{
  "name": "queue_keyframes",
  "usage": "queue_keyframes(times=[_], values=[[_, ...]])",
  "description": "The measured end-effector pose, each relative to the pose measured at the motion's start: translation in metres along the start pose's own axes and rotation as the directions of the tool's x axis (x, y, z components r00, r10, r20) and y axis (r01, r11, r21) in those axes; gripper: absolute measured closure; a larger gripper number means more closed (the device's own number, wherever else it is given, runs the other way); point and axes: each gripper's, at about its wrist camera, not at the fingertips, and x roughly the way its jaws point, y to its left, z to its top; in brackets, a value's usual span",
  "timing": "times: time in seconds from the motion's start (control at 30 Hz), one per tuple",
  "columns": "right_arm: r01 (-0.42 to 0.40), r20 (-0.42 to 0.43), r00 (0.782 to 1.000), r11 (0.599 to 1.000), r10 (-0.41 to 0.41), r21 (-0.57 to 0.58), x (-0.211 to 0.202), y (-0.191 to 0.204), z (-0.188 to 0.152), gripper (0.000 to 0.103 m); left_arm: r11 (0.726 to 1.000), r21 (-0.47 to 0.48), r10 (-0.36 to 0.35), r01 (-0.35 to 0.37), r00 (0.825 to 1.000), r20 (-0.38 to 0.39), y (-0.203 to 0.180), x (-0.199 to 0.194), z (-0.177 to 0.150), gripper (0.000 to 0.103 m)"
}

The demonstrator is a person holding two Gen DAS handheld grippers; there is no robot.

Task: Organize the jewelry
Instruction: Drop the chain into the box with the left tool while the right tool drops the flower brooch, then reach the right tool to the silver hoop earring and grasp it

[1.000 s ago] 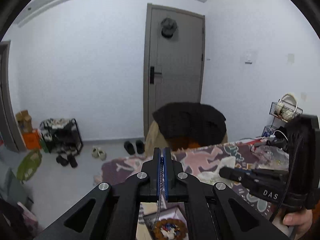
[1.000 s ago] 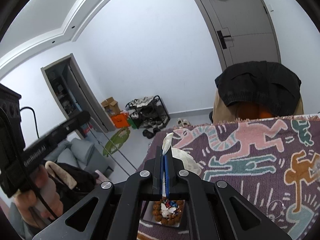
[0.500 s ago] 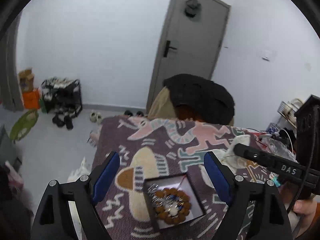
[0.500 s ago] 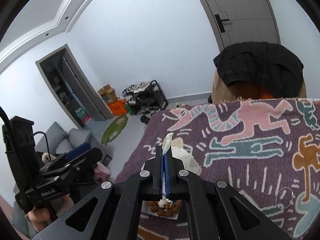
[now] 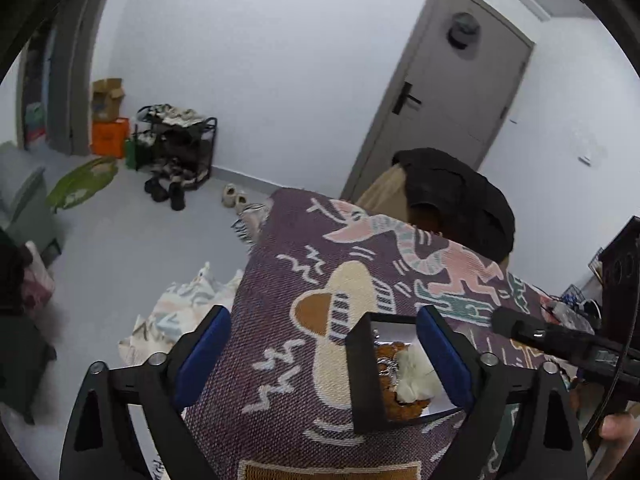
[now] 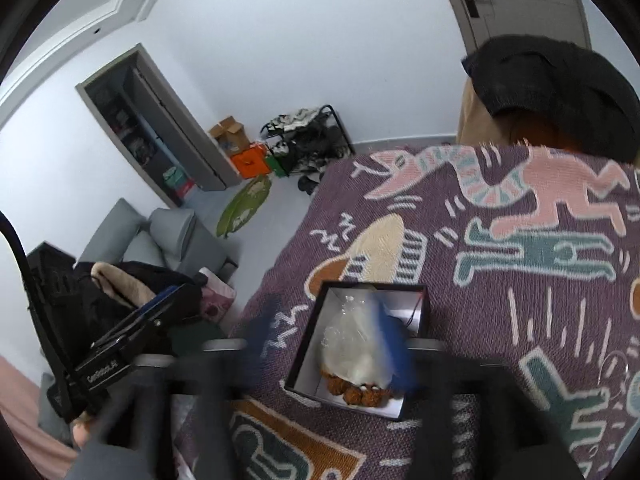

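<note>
A black jewelry box (image 5: 362,376) with a white inside sits on the patterned purple blanket (image 5: 304,272). It holds a brown bead bracelet (image 5: 404,408), a silver chain (image 5: 385,366) and a white pouch (image 5: 414,372). My left gripper (image 5: 322,354) is open and empty, its right finger over the box. In the right wrist view the box (image 6: 308,344) holds the clear-white pouch (image 6: 352,344) over the beads (image 6: 356,394). My right gripper (image 6: 328,344) is blurred and open just above the box, its blue pad (image 6: 394,344) beside the pouch.
A chair with a black jacket (image 5: 456,196) stands behind the table by the grey door (image 5: 448,92). A shoe rack (image 5: 176,148), boxes and a green mat lie on the floor at left. A grey sofa (image 6: 160,240) is at left. Cables and clutter (image 5: 568,308) lie at right.
My right gripper has opened and let the white pouch drop into the box. My left gripper, which let go of the chain earlier, has moved left and lower toward the blanket.
</note>
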Motion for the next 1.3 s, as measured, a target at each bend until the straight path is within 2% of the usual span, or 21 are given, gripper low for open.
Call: queue_keyframes(times=[0.23, 0.3, 0.37, 0.47, 0.9, 1.3], values=[[0.048, 0.018, 0.999, 0.998, -0.049, 0.051, -0.017, -0.027, -0.014, 0.029, 1.0, -0.022, 0.007, -0.007, 1.0, 0.02, -0.002, 0.002, -0.016, 0.007], [0.07, 0.023, 0.997, 0.996, -0.071, 0.062, -0.025, -0.037, -0.02, 0.029, 0.998, -0.05, -0.047, 0.048, 0.999, 0.02, -0.004, 0.002, -0.019, 0.007], [0.084, 0.021, 0.996, 0.993, -0.086, 0.079, -0.031, -0.047, -0.024, 0.028, 0.995, -0.06, -0.074, 0.075, 0.997, 0.015, -0.009, 0.003, -0.022, 0.007], [0.115, 0.029, 0.993, 0.986, -0.119, 0.118, -0.042, -0.065, -0.032, 0.02, 0.996, -0.014, -0.086, 0.086, 0.996, 0.011, -0.024, 0.005, -0.028, 0.007], [0.228, 0.038, 0.968, 0.927, -0.25, 0.299, -0.089, -0.146, -0.059, 0.019, 0.984, 0.089, -0.145, 0.151, 0.986, -0.077, -0.076, 0.019, -0.041, 0.007], [0.371, -0.06, 0.925, 0.859, -0.375, 0.351, -0.091, -0.2, -0.084, 0.019, 0.965, 0.195, -0.15, 0.175, 0.979, -0.139, -0.119, 0.037, -0.049, 0.007]])
